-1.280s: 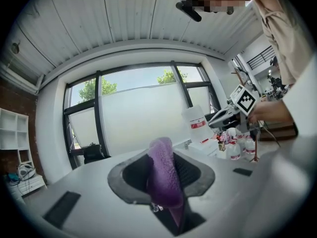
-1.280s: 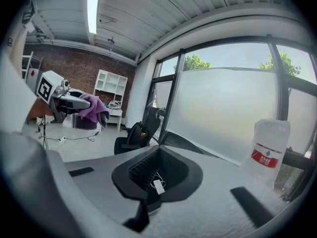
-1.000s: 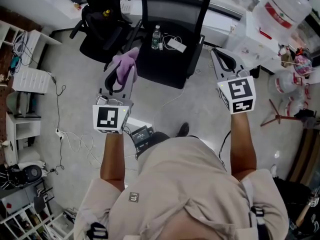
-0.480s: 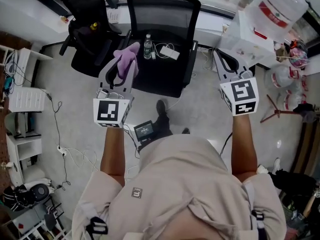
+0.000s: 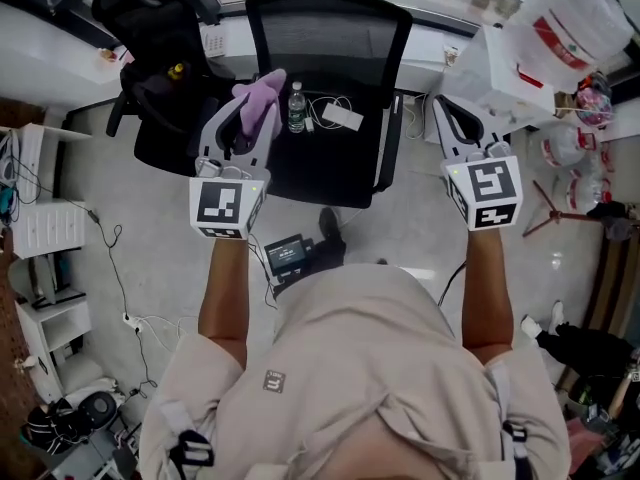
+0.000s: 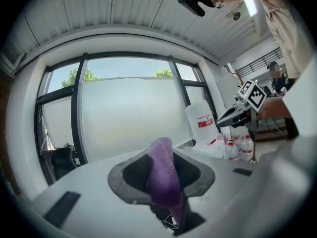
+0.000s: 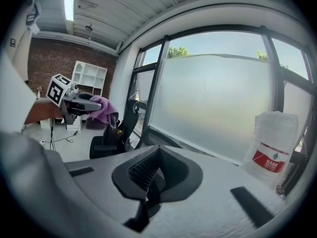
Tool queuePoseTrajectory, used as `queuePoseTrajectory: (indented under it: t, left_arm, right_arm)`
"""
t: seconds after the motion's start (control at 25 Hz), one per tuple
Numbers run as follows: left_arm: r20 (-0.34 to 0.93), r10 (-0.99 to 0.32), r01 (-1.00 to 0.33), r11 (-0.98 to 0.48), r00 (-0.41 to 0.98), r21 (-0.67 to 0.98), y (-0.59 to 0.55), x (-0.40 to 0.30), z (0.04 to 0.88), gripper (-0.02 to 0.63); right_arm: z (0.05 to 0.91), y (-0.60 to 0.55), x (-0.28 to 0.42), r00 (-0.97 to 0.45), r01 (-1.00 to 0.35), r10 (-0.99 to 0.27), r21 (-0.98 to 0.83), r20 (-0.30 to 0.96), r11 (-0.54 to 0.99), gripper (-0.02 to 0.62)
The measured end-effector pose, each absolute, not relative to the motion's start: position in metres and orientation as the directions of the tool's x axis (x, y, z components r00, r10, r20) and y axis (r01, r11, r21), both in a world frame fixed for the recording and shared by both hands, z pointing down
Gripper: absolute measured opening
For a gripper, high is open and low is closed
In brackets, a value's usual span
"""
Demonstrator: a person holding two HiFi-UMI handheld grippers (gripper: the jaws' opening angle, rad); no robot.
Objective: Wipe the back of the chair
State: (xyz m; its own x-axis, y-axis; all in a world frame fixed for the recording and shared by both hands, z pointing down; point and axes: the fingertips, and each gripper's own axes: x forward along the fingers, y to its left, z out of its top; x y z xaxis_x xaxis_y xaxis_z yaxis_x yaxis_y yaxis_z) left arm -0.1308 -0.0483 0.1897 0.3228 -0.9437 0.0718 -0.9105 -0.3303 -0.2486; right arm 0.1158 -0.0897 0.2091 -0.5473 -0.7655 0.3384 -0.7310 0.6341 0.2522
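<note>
- The left tongs [image 5: 248,118] are clamped on a purple cloth [image 5: 258,96]. The cloth stands out past the tips in a bunched fold. Held like that, the soft end would likely meet a surface before the hard jaws do.
- The cloth hovers above the left front part of the chair [image 5: 330,173], over the seat edge. It is short of the backrest [image 5: 328,33] and touches nothing.
- The right tongs [image 5: 447,118] are pressed together with nothing between them. They are held off the chair's right side, outside the armrest and about level with the left tongs. This probably keeps them clear of the wiping hand, or ready to steady the chair.
- The backrest is the black mesh panel on the far side of the seat from the person, who stands facing it at the front of the chair.
- A water bottle [image 5: 296,106] and a white plug with its cable [image 5: 342,116] sit on the seat near the foot of the backrest, and the bottle is just beside the cloth. A low sweep could knock them, so starting high on the mesh looks safer.
- A second chair [image 5: 160,78] stands close on the chair's left and narrows the room on that side.
- The wiping looks not yet begun, and the cloth must first be carried forward over the seat to the mesh.
</note>
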Motion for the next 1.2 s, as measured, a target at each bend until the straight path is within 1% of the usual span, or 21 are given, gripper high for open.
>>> queuePoseTrajectory:
  t: [0.28, 0.44, 0.6, 0.88, 1.2]
  left_arm:
    - [0.091, -0.937, -0.915, -0.349, 0.338, -0.203, -0.101, -0.183, 0.207, 0.112]
    - [0.096, -0.938, -0.918, -0.346, 0.333, -0.193, -0.13, -0.203, 0.222, 0.112]
    - [0.111, -0.942, -0.925, -0.334, 0.318, -0.18, -0.16, -0.213, 0.243, 0.112]
    - [0.133, -0.955, -0.942, -0.286, 0.265, -0.174, -0.207, -0.223, 0.285, 0.112]
    - [0.136, -0.974, -0.96, -0.204, 0.18, -0.19, -0.269, -0.235, 0.335, 0.112]
  right_arm:
    - [0.216, -0.129, 0.066, -0.538, -0.74, -0.776, 0.256, 0.33, 0.622, -0.006]
    - [0.224, -0.147, 0.051, -0.533, -0.741, -0.778, 0.26, 0.332, 0.619, -0.005]
    - [0.238, -0.166, 0.043, -0.539, -0.734, -0.773, 0.264, 0.335, 0.626, -0.005]
    - [0.264, -0.214, 0.033, -0.583, -0.723, -0.768, 0.261, 0.265, 0.639, -0.005]
    - [0.334, -0.265, 0.045, -0.558, -0.748, -0.769, 0.211, 0.312, 0.629, -0.005]
